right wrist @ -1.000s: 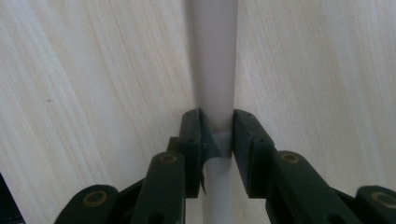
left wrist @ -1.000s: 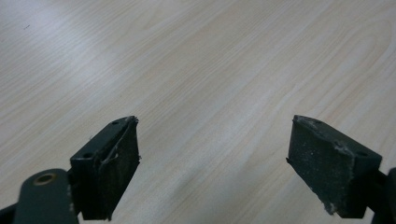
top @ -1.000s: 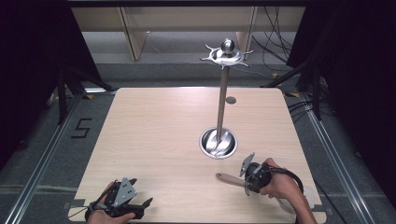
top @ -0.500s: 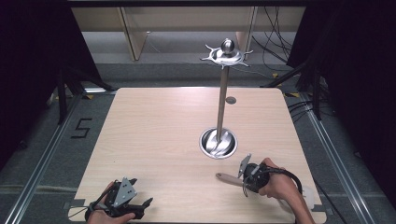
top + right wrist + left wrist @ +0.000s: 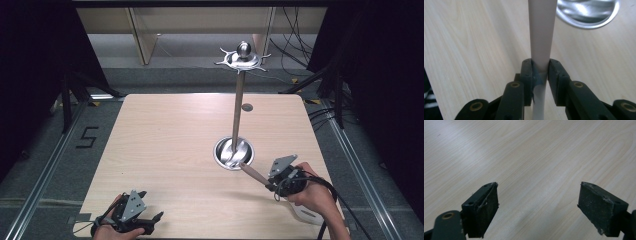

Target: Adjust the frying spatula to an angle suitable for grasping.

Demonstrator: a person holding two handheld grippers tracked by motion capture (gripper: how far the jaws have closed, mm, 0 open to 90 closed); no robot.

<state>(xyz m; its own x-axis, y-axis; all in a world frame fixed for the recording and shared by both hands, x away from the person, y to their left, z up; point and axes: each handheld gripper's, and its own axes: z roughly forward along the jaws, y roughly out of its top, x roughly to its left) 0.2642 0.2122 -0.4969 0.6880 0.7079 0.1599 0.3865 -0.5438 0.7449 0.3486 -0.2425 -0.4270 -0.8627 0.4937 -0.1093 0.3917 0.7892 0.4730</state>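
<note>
Table (image 5: pixel 165 150): pale wood-grain top, rounded corners, standing on grey floor with metal rails along both sides.

Stand (image 5: pixel 238 107): upright metal pole rising from a round shiny base (image 5: pixel 233 152) right of the table's centre. At its top, a flat disc with hooks round the rim (image 5: pixel 243 60) and a ball knob above it. In the right gripper view the base (image 5: pixel 589 12) lies at the upper right, just beyond the held handle.

Utensil (image 5: pixel 254 174): long pale handle, tilted, its far end reaching up and left to the edge of the stand's base; the near end sits in the right gripper. What hangs below the hand, a pale flat piece (image 5: pixel 306 216), is partly hidden; its shape cannot be told. In the right gripper view the handle (image 5: pixel 541 32) runs straight up the middle of the picture, clear of the tabletop.

Right gripper (image 5: pixel 274 184): at the table's near right, held in the person's right hand (image 5: pixel 312 197), jaws clamped tight on the handle from both sides; both pads (image 5: pixel 527 72) press flat against it.

Left gripper (image 5: pixel 145 220): at the table's near left edge, in the left hand (image 5: pixel 107 231). Jaws stand wide apart, nothing between them; in the left gripper view the pads (image 5: pixel 485 207) frame bare tabletop (image 5: pixel 536 170).

Small dark disc (image 5: pixel 247 107): lies on the table behind the stand, near the far edge.
</note>
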